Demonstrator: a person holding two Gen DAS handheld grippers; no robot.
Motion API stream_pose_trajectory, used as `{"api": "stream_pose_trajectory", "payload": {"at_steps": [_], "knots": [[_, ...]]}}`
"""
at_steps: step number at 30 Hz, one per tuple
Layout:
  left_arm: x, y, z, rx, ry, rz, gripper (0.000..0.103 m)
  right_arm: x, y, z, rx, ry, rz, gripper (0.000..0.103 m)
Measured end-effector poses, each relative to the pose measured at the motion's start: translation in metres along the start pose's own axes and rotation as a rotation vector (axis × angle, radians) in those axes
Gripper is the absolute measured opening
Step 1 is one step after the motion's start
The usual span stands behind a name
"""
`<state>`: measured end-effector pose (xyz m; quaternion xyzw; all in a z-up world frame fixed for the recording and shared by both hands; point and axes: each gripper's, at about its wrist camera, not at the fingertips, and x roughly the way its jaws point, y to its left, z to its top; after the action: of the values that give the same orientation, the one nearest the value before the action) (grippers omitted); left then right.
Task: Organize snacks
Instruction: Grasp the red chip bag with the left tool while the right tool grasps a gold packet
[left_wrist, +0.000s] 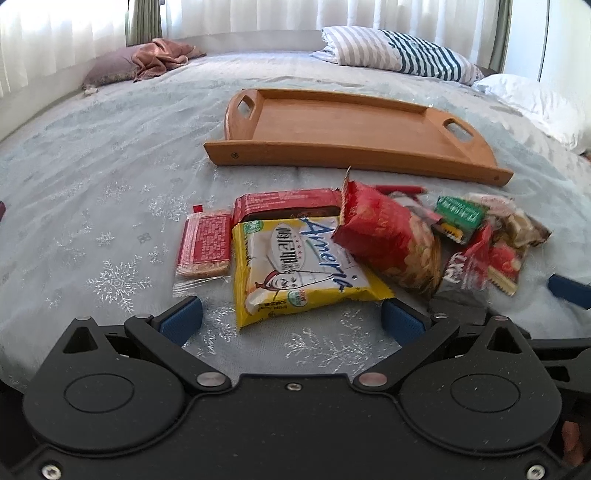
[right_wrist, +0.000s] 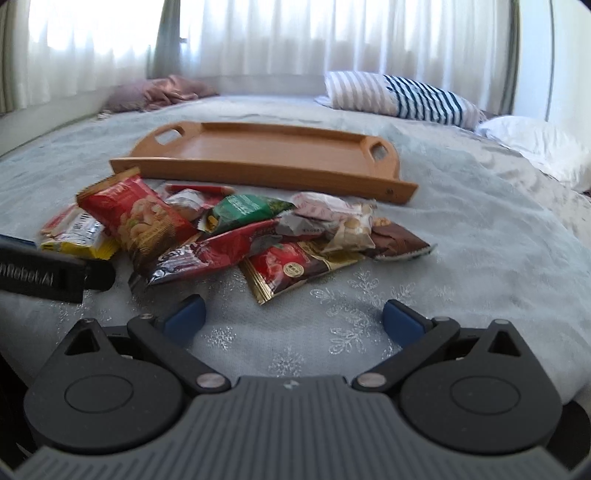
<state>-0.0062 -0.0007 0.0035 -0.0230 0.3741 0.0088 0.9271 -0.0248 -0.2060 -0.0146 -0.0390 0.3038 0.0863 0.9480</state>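
Snacks in a loose heap on the bedspread (left_wrist: 92, 206), just ahead of both tools; wooden tray (left_wrist: 369, 153) lies beyond the heap, bare. Left gripper (left_wrist: 291, 319): released, jaws wide, nothing between them. Right gripper (right_wrist: 293, 317): likewise released and unloaded.

Yellow packet (left_wrist: 295, 266) sits directly ahead of the left gripper, its near corner reaching between the fingers. Red peanut bag (left_wrist: 384, 240) leans on its far right part. Red wafer bar (left_wrist: 205, 243) lies flat, ahead-left, just beside the yellow packet. Ahead of the right gripper: strawberry sachet (right_wrist: 291, 267), nearest; green packet (right_wrist: 243, 210) and brown packet (right_wrist: 400, 242) further on.

Handling, as judged: all light, foil or film, crinkly and slippery; contents probably brittle, so pinch lightly. Best hold is a sealed end seam or a free corner, not the puffed middle. Overlaps mean one pull may drag neighbours.

Room: bedspread is soft and yields. The tray's near rim is raised, so items must be lifted over it. Open cloth to left and right. The tools are close together; the left one shows at the left edge of the right wrist view.
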Motion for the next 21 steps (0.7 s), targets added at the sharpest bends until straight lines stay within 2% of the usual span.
{"api": "stream_pose_trajectory", "payload": {"at_steps": [2, 5, 8, 11, 14, 16, 21], "knots": [[-0.008, 0.002, 0.001, -0.01, -0.017, -0.032, 0.101, -0.003, -0.008, 0.006, 0.027, 0.014, 0.028, 0.103], [-0.023, 0.003, 0.002, -0.02, -0.058, -0.071, 0.101, -0.014, -0.017, 0.009, 0.073, -0.019, 0.048, 0.103], [-0.039, -0.001, 0.006, 0.008, -0.114, -0.061, 0.101, -0.023, -0.022, 0.012, 0.067, -0.057, 0.036, 0.102], [-0.048, -0.008, 0.011, 0.042, -0.166, -0.041, 0.1, -0.027, -0.023, 0.015, 0.034, -0.093, -0.011, 0.093], [-0.046, -0.016, 0.016, 0.056, -0.174, -0.041, 0.087, -0.024, -0.025, 0.017, 0.036, -0.086, -0.018, 0.08], [-0.042, -0.02, 0.019, 0.056, -0.162, -0.06, 0.069, -0.021, -0.026, 0.017, 0.054, -0.068, -0.004, 0.068], [-0.03, -0.028, 0.026, 0.043, -0.146, -0.089, 0.054, -0.016, -0.02, 0.019, 0.046, -0.072, 0.008, 0.055]]}}
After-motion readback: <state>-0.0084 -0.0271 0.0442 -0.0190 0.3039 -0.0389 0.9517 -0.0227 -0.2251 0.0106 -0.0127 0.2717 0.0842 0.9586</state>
